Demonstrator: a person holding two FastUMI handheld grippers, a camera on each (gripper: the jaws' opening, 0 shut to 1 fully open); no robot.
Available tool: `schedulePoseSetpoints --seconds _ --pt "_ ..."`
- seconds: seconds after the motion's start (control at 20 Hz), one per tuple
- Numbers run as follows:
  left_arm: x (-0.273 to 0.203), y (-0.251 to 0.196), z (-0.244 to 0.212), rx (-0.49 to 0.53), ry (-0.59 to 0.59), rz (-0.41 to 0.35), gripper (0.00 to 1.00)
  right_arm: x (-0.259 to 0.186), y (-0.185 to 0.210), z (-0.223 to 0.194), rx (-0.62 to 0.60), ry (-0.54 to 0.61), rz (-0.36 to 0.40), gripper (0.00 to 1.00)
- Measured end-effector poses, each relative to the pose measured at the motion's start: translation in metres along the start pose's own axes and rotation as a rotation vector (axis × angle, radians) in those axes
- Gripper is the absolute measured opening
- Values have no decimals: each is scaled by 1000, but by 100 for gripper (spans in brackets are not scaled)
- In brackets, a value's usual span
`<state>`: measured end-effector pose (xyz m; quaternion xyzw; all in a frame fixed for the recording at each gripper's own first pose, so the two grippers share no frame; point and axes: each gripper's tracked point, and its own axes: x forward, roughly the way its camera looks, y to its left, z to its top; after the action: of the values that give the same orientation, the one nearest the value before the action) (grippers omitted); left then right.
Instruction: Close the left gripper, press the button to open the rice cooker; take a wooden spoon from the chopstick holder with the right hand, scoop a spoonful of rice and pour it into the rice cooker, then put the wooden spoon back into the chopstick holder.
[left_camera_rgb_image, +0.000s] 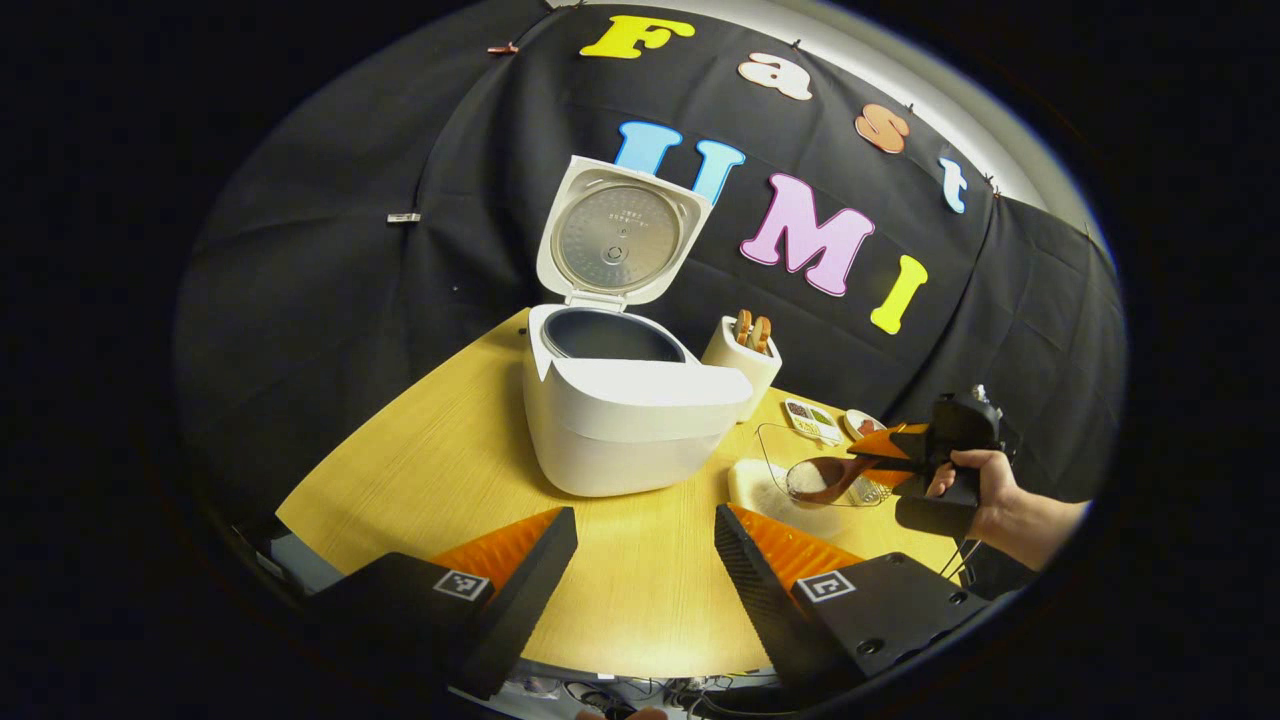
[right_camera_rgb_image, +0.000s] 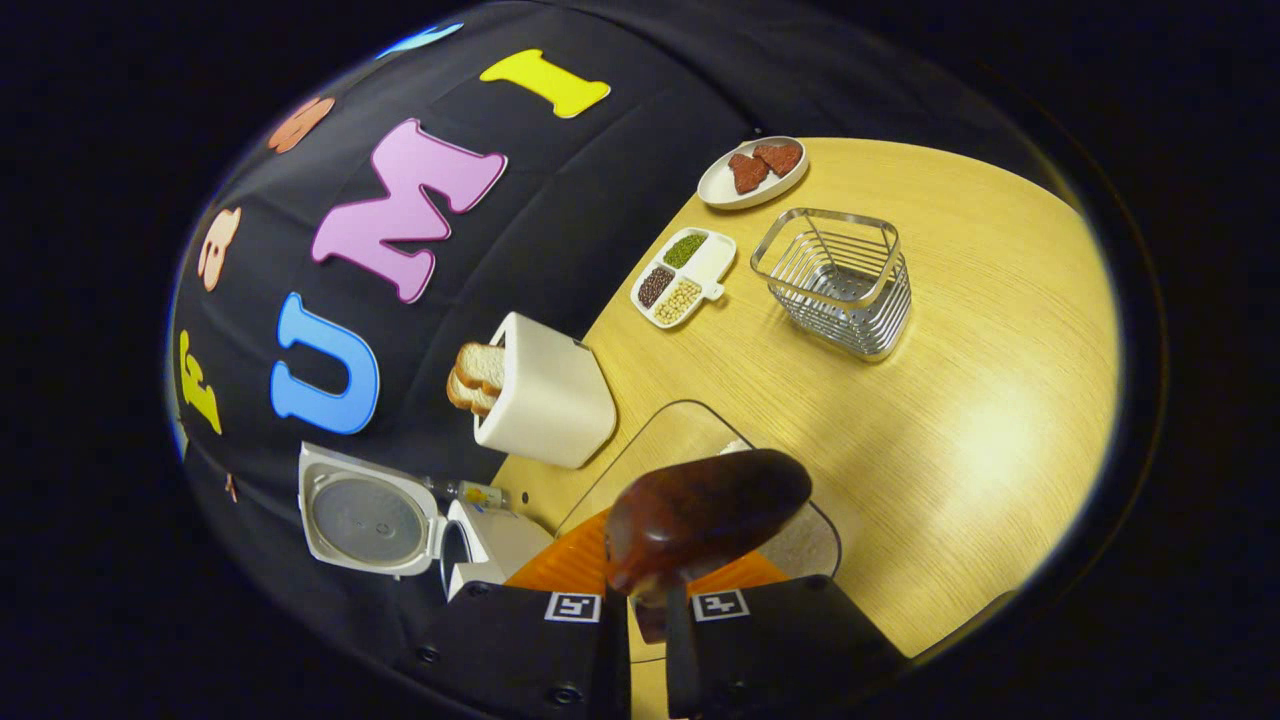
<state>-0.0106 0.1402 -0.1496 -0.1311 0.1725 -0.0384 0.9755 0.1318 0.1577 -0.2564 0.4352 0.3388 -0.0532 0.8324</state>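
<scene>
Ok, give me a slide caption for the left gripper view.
Rice cooker stands open on the table while the right gripper dips a wooden spoon into the rice container.

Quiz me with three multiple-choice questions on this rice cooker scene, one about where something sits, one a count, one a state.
1. Where is the wire metal basket?
A. on the wooden table
B. inside the cooker
C. on the white toaster

2. How many compartments has the white divided dish of beans?
A. one
B. three
C. five

3. How is the lid of the white rice cooker?
A. shut
B. removed
C. raised open

Answers: 1 A, the basket stands on the table near the dish. 2 B, green, dark and pale fillings sit in separate sections. 3 C, the lid stands upright behind the dark pot.
</scene>
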Motion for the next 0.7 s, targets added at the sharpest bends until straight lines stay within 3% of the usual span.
schedulePoseSetpoints --seconds 0.45,0.7 --pt "6 -12 5 -14 0 -34 96 -20 34 45 128 -58 51 18" --pt "7 -8 12 -24 -13 -47 96 -26 70 45 207 -38 115 19"
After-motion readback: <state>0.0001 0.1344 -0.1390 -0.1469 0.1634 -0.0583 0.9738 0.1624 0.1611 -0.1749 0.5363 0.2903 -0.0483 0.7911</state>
